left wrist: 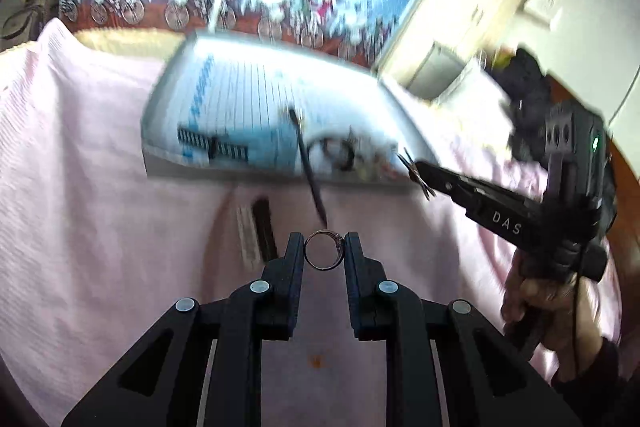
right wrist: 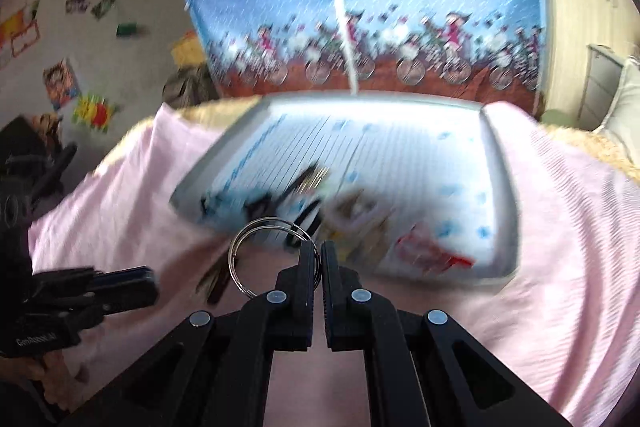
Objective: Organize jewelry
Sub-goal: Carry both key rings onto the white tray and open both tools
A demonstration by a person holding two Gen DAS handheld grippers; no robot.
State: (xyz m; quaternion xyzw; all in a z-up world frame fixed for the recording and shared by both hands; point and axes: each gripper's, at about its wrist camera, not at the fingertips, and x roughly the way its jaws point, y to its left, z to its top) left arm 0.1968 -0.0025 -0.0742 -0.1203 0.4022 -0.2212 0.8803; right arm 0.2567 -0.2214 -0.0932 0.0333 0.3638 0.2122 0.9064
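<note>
We're pinching a thin metal finger ring [left wrist: 323, 250] w/ the left gripper [left wrist: 323, 247] over the pink cloth [left wrist: 100, 167]. Right gripper [right wrist: 318, 259] is clamping two silver wire hoops [right wrist: 256, 259], blurred white tray [right wrist: 496, 155] just beyond.

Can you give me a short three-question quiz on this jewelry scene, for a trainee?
1. True or false: the left gripper is shut on a small ring.
2. What does the right gripper hold? A) a hair clip B) a pair of thin metal hoops C) nothing
3. Fill in: the tray rests on a ____ cloth.

Key: 1 true; 2 B; 3 pink.
</note>
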